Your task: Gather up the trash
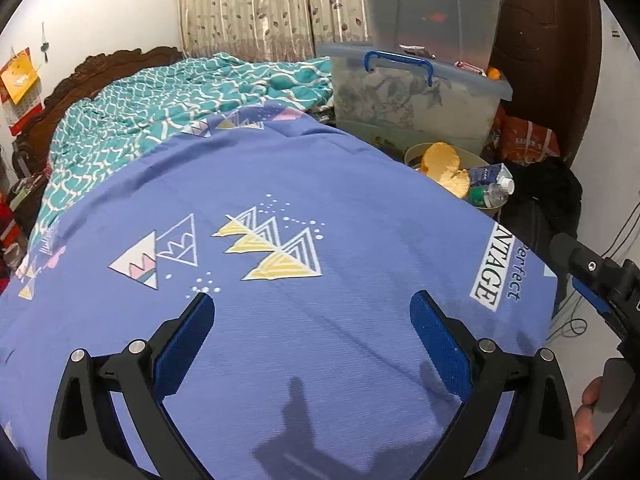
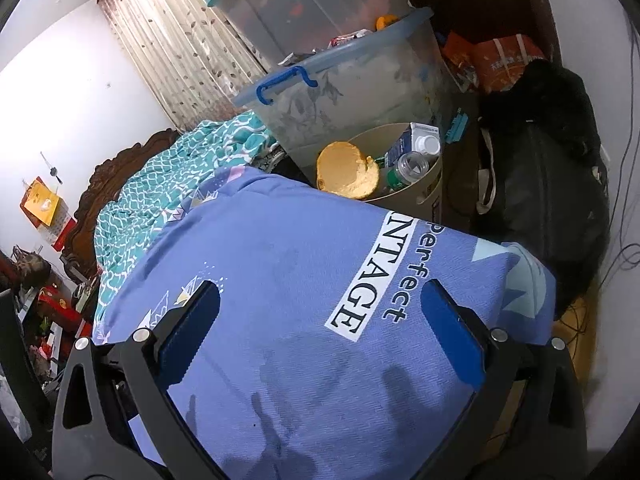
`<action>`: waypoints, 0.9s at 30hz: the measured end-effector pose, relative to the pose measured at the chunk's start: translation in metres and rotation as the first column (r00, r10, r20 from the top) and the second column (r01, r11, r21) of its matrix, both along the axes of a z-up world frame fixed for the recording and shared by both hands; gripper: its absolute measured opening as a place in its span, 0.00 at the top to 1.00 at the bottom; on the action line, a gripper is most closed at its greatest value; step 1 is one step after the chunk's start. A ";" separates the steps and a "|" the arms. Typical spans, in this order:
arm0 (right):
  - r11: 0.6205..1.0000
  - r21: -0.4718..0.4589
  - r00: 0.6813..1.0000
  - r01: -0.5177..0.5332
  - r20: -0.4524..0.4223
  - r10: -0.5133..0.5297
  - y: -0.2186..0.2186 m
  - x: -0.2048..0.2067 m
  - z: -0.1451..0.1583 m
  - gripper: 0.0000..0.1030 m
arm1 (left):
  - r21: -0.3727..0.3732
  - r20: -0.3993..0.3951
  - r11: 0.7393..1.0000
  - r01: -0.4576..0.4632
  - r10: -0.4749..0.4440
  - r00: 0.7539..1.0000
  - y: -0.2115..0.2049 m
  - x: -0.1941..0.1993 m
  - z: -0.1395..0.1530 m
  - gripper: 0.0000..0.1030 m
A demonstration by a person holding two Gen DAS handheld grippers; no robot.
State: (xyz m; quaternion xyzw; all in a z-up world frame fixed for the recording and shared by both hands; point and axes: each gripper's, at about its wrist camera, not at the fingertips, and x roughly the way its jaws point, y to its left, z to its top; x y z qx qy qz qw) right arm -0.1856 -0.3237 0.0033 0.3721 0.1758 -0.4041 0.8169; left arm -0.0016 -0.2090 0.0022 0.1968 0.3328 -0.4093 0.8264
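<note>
A beige trash bin [image 2: 430, 184] stands on the floor past the bed's far right corner. It holds an orange peel [image 2: 348, 170], a blue-and-white carton [image 2: 414, 142] and a clear plastic bottle [image 2: 408, 168]. The bin also shows in the left wrist view [image 1: 476, 158], with the peel [image 1: 442, 162], carton [image 1: 490, 172] and bottle [image 1: 490, 194]. My left gripper [image 1: 312, 314] is open and empty above the blue bed sheet [image 1: 280, 184]. My right gripper [image 2: 320, 308] is open and empty above the sheet's right corner [image 2: 280, 248].
Two stacked clear storage boxes [image 2: 344, 80] stand behind the bin. A black bag [image 2: 548, 184] and orange packages [image 2: 500, 60] lie to its right. A teal quilt [image 1: 168, 100] covers the bed's far end. Cables [image 2: 624, 256] run along the right wall.
</note>
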 end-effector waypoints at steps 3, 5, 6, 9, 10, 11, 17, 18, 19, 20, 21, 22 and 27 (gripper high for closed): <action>1.000 -0.002 1.000 -0.002 0.003 0.002 0.002 0.001 0.002 0.03 | 0.001 0.011 1.000 -0.008 0.008 1.000 0.002 -0.001 0.003 0.08; 1.000 -0.001 1.000 0.003 0.007 -0.003 0.002 0.000 0.003 0.03 | 0.005 0.022 1.000 -0.019 0.018 1.000 0.003 -0.002 0.005 0.08; 1.000 -0.001 1.000 0.005 0.010 -0.005 0.002 0.000 0.003 0.03 | 0.008 0.028 1.000 -0.022 0.022 0.999 0.003 -0.002 0.005 0.08; 1.000 -0.005 1.000 0.019 0.016 -0.019 0.002 -0.002 0.006 0.03 | 0.018 0.042 0.999 -0.028 0.027 0.999 0.003 -0.004 0.007 0.08; 1.000 -0.007 1.000 0.020 0.019 -0.020 0.002 -0.003 0.007 0.04 | 0.022 0.043 0.999 -0.028 0.027 0.999 0.003 -0.004 0.008 0.08; 1.000 -0.008 1.000 0.021 0.021 -0.021 0.002 -0.003 0.007 0.03 | 0.021 0.043 0.999 -0.029 0.029 0.999 0.002 -0.004 0.008 0.08; 1.000 -0.001 1.000 0.023 0.021 -0.023 0.000 -0.003 0.006 0.03 | 0.029 0.057 0.999 -0.035 0.033 0.998 0.003 -0.005 0.010 0.08; 1.000 0.003 1.000 0.024 0.020 -0.024 0.000 -0.003 0.006 0.03 | 0.031 0.060 0.999 -0.034 0.032 0.998 0.003 -0.006 0.010 0.08; 1.000 0.006 1.000 0.023 0.019 -0.023 0.000 -0.003 0.005 0.03 | 0.035 0.064 0.999 -0.035 0.032 0.997 0.003 -0.006 0.011 0.08; 1.000 0.009 1.000 0.023 0.019 -0.023 0.000 -0.002 0.005 0.03 | 0.037 0.066 0.999 -0.035 0.032 0.997 0.003 -0.006 0.010 0.08; 1.000 0.012 1.000 0.022 0.019 -0.022 -0.001 -0.002 0.004 0.03 | 0.041 0.068 0.999 -0.034 0.031 0.997 0.003 -0.006 0.010 0.08; 1.000 0.012 1.000 0.022 0.019 -0.022 -0.001 -0.002 0.004 0.03 | 0.044 0.067 0.999 -0.031 0.028 0.997 0.002 -0.006 0.009 0.08; 1.000 0.012 1.000 0.022 0.018 -0.022 -0.001 -0.002 0.003 0.04 | 0.068 0.070 0.997 -0.035 0.030 0.997 0.000 -0.005 0.007 0.08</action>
